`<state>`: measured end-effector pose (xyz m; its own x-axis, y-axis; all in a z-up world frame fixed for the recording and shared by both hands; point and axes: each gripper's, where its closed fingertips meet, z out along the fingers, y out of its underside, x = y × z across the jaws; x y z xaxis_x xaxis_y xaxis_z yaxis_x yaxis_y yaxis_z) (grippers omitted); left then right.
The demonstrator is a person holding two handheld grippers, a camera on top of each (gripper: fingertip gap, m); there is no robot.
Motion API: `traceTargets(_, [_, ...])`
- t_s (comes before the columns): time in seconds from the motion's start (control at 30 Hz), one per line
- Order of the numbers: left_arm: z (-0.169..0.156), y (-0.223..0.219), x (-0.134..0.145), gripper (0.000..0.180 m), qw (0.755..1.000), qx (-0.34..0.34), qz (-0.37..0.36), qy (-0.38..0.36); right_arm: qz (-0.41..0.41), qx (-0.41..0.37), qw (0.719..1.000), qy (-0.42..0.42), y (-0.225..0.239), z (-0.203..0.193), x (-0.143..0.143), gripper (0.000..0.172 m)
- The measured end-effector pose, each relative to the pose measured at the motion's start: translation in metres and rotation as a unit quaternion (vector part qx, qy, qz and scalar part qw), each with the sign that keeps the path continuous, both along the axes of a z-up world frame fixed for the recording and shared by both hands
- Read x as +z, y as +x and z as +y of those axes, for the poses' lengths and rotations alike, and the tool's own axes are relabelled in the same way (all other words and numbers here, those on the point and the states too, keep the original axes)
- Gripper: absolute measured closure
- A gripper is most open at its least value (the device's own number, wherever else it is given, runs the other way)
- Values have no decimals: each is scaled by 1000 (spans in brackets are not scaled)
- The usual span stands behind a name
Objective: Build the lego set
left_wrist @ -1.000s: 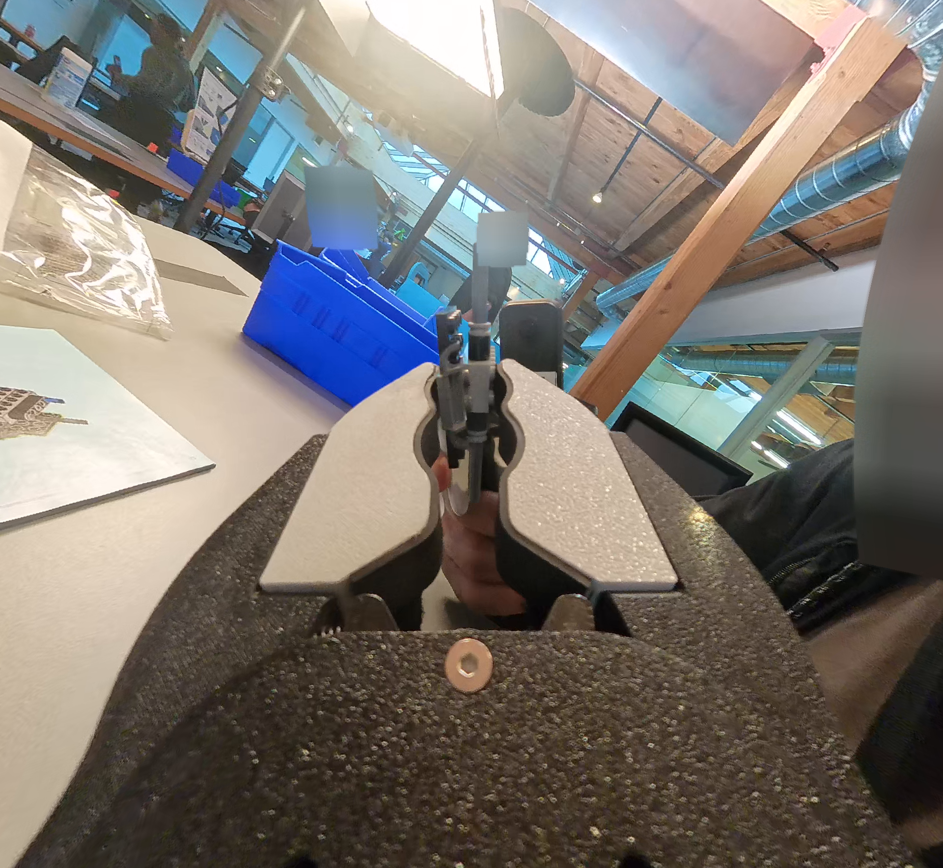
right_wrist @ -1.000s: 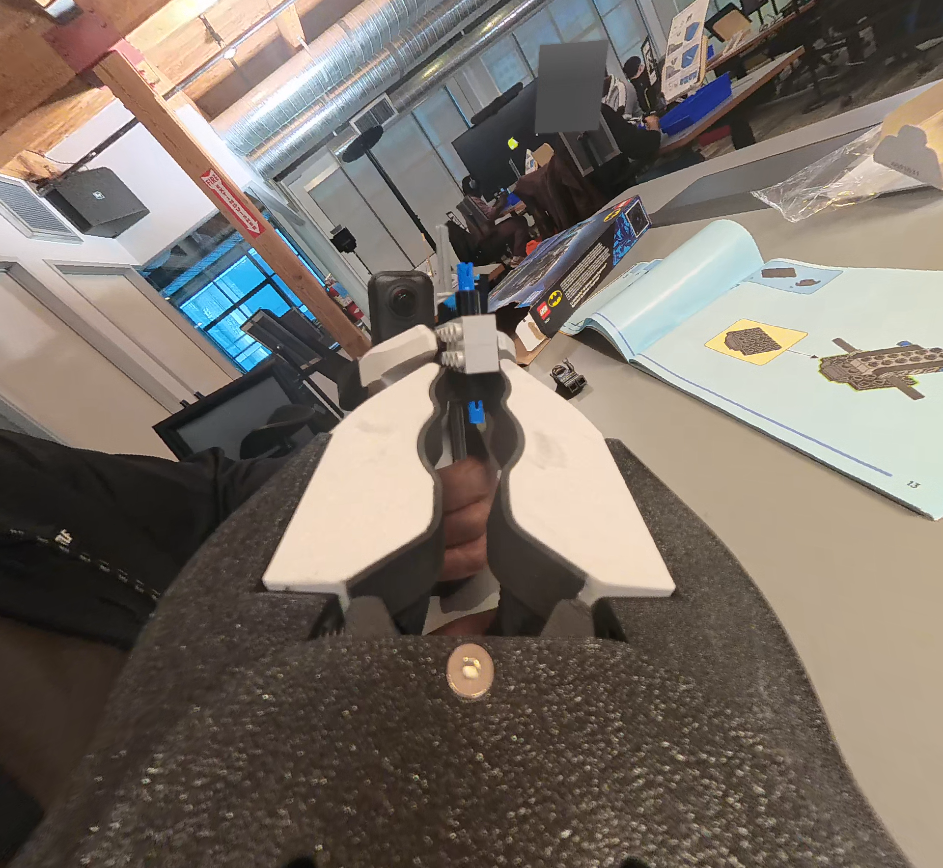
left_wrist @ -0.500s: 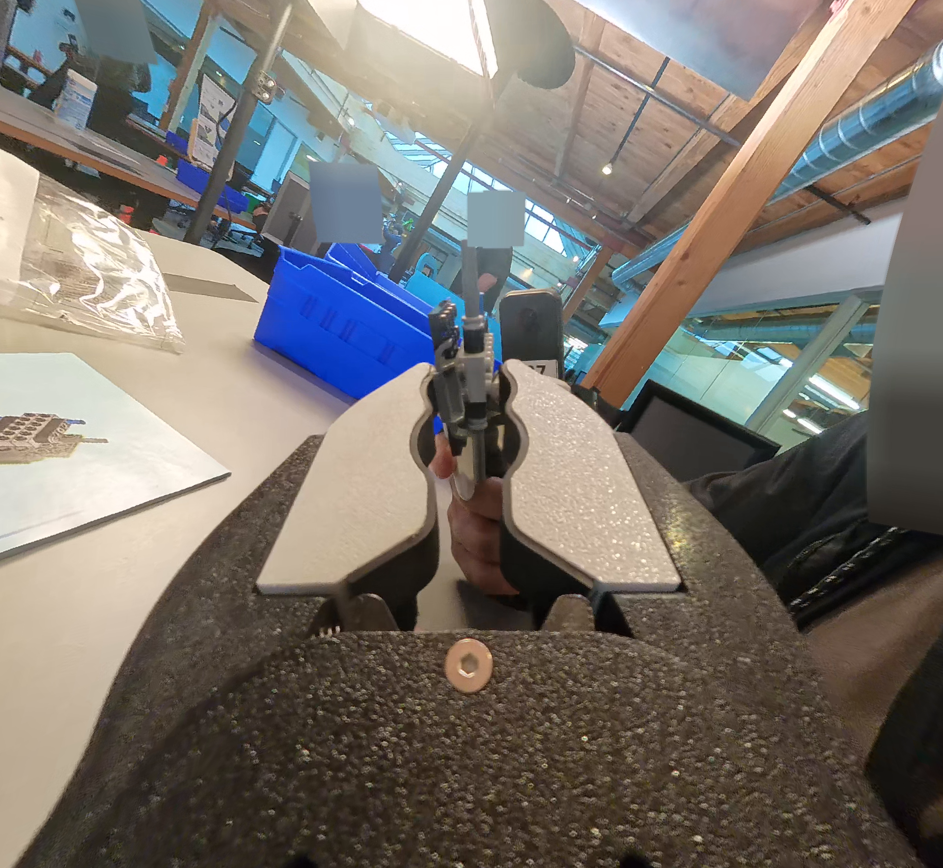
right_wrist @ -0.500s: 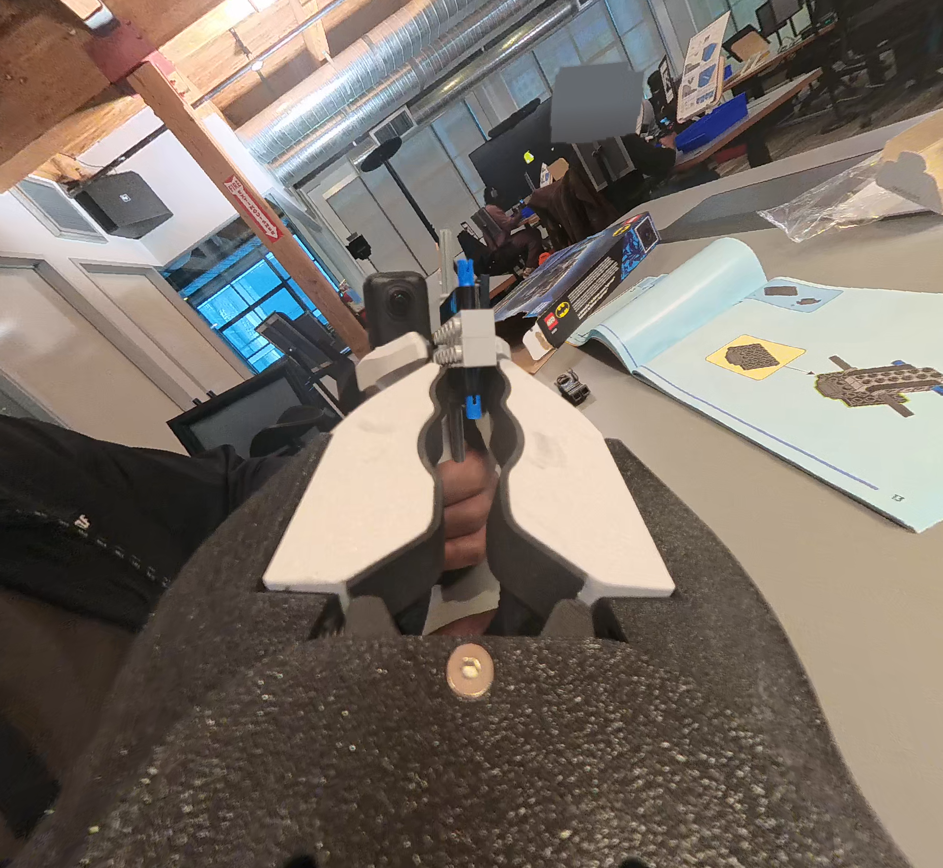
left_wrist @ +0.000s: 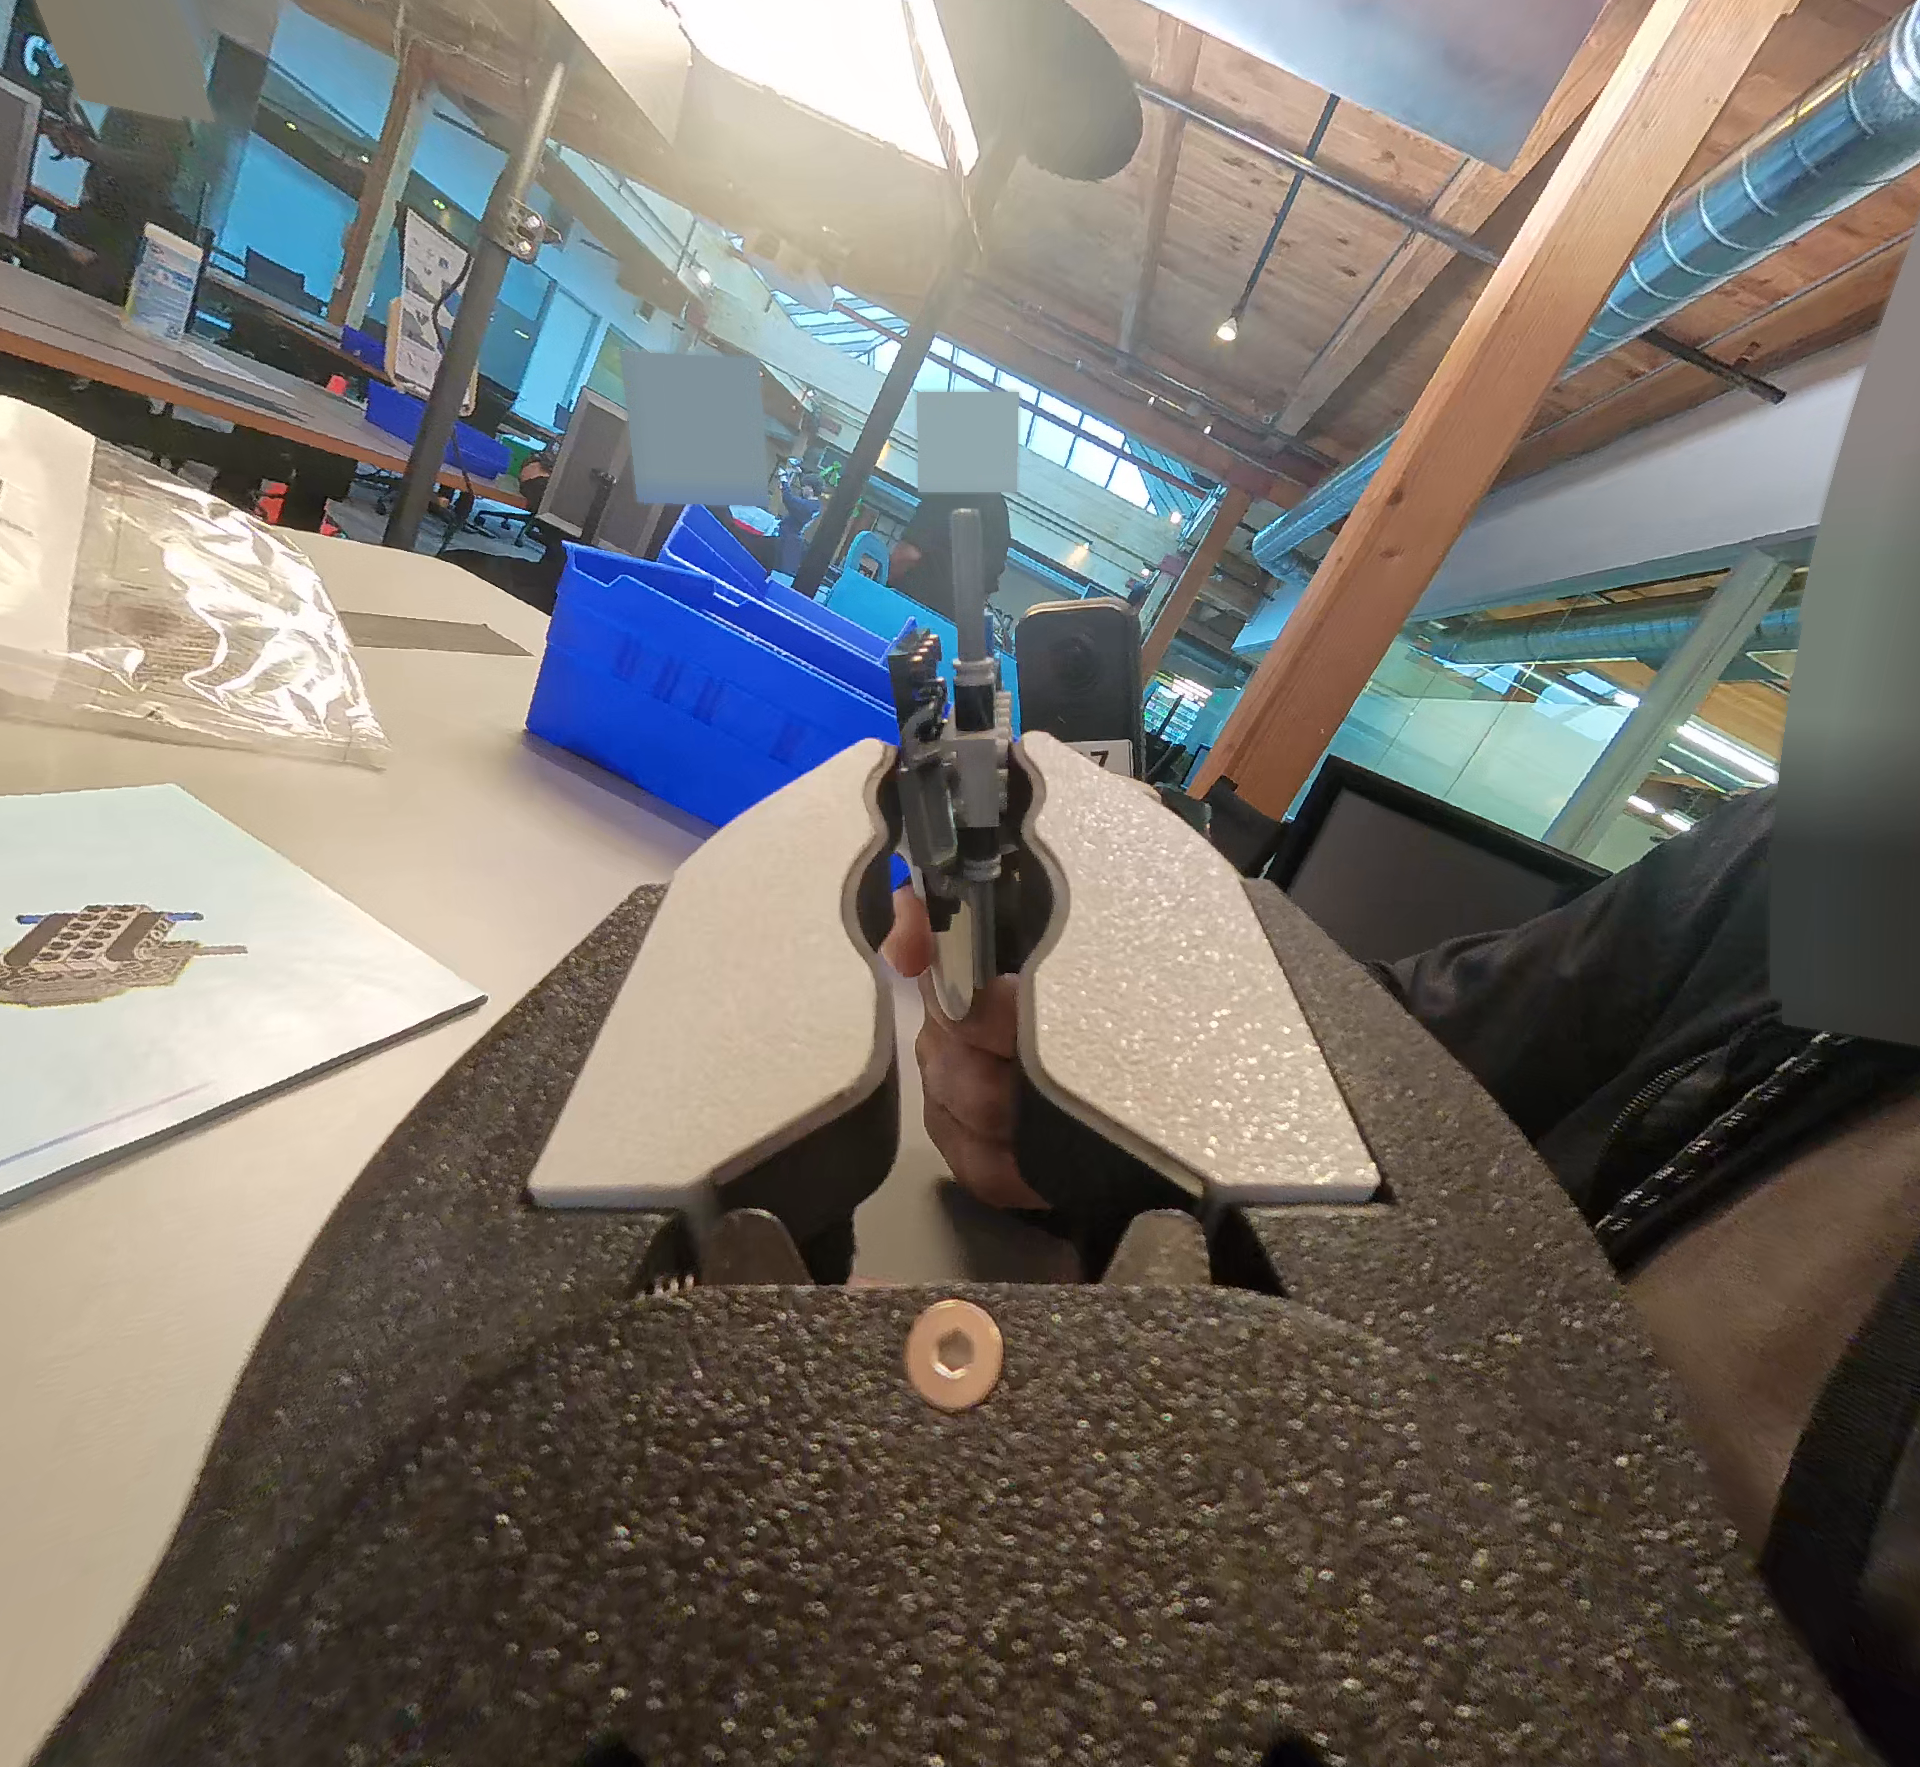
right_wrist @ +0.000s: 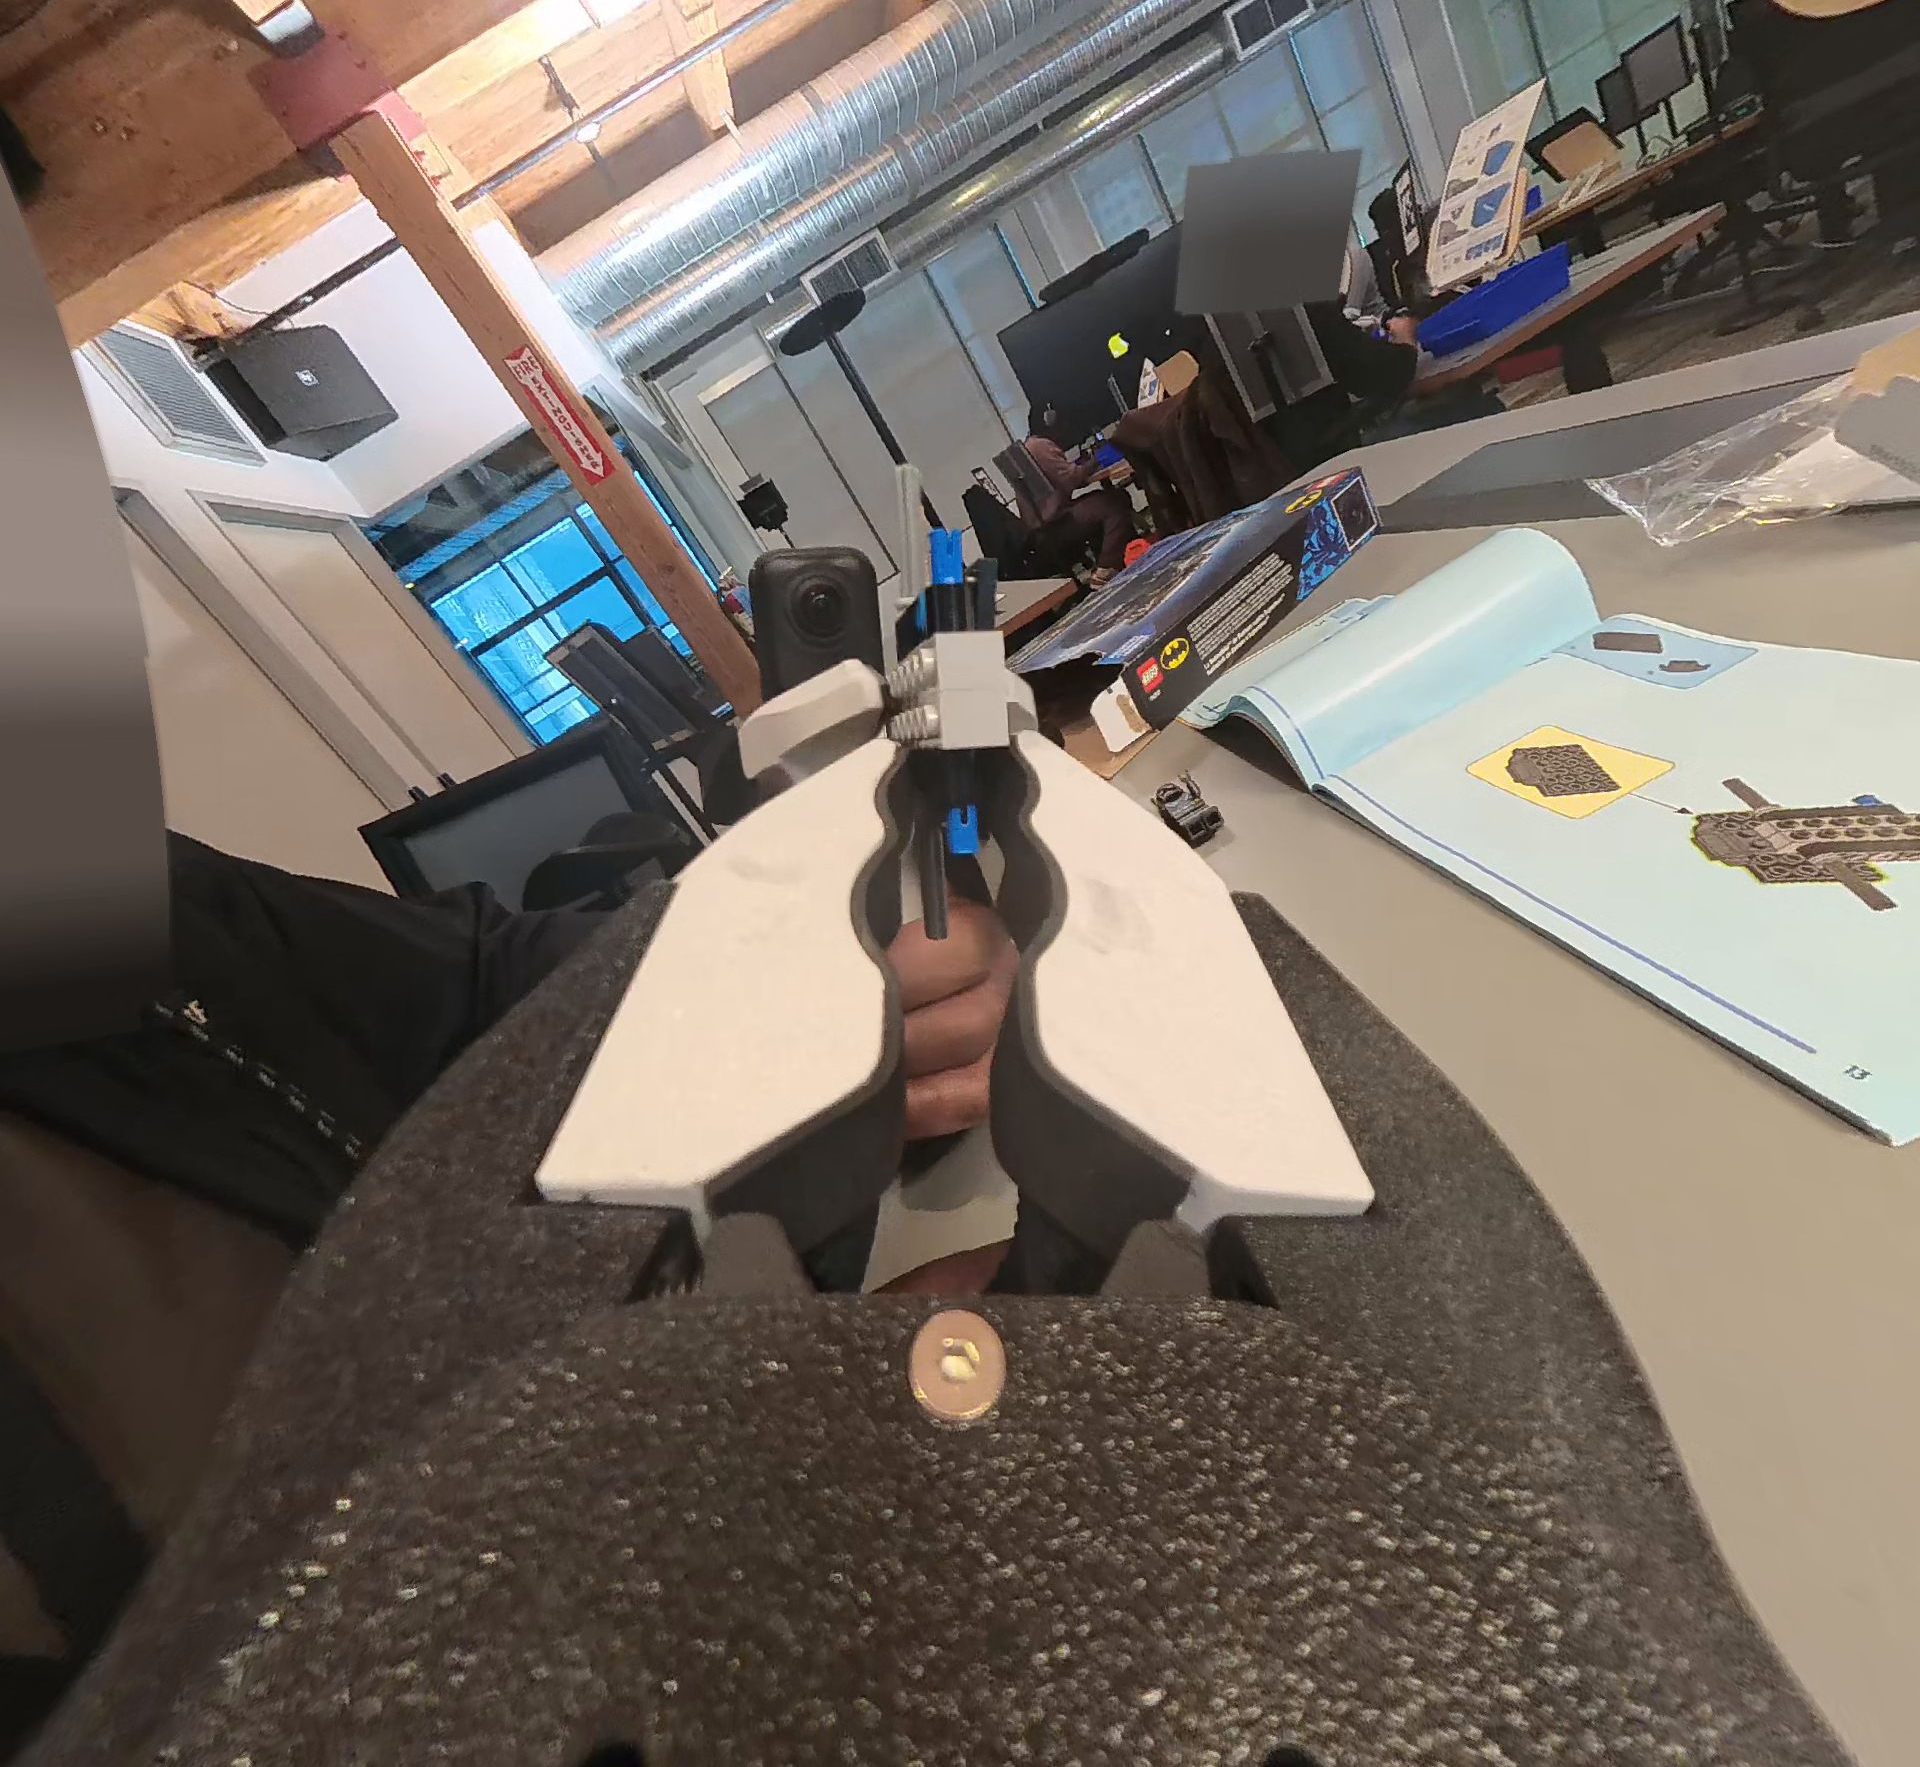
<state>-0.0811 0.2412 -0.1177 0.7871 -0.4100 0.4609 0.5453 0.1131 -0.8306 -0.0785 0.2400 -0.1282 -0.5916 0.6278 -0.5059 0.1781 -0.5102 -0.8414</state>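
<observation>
My two grippers meet tip to tip above the grey table [left_wrist: 436,844]. My left gripper [left_wrist: 954,767] is shut on a small grey and black brick assembly [left_wrist: 940,803]. A grey axle [left_wrist: 966,574] sticks up out of the assembly. My right gripper [right_wrist: 951,730] is shut on the grey studded brick [right_wrist: 961,704] of an assembly with a blue pin [right_wrist: 961,829] and a black axle [right_wrist: 935,876]. In the right wrist view a fingertip [right_wrist: 810,720] of the left gripper touches the brick's studs. A hand shows behind each pair of fingers.
Blue bins [left_wrist: 707,678], a plastic bag [left_wrist: 187,616] and an open booklet [left_wrist: 156,969] lie to the left in the left wrist view. In the right wrist view a dark box [right_wrist: 1226,605], the booklet [right_wrist: 1610,813] and a small dark piece [right_wrist: 1190,808] lie on the table. Both grippers' tips are close together, under 4 cm apart.
Both grippers have shifted a little together, still tip to tip. Each stays shut on its brick assembly; the hold looks the same.
</observation>
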Motion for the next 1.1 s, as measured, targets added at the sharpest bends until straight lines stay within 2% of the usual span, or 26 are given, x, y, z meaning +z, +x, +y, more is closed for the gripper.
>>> traceTargets(0.7, [-10, 6, 6, 166, 999, -6, 40, 29, 19, 23, 1000, 10, 5, -10, 5, 155])
traceTargets(0.87, [-11, 7, 8, 166, 998, -9, 45, 35, 27, 36, 999, 1, 8, -13, 9, 146])
traceTargets(1.1, [-11, 19, 8, 166, 996, -18, 78, 38, 41, 38, 998, -7, 12, -12, 14, 154])
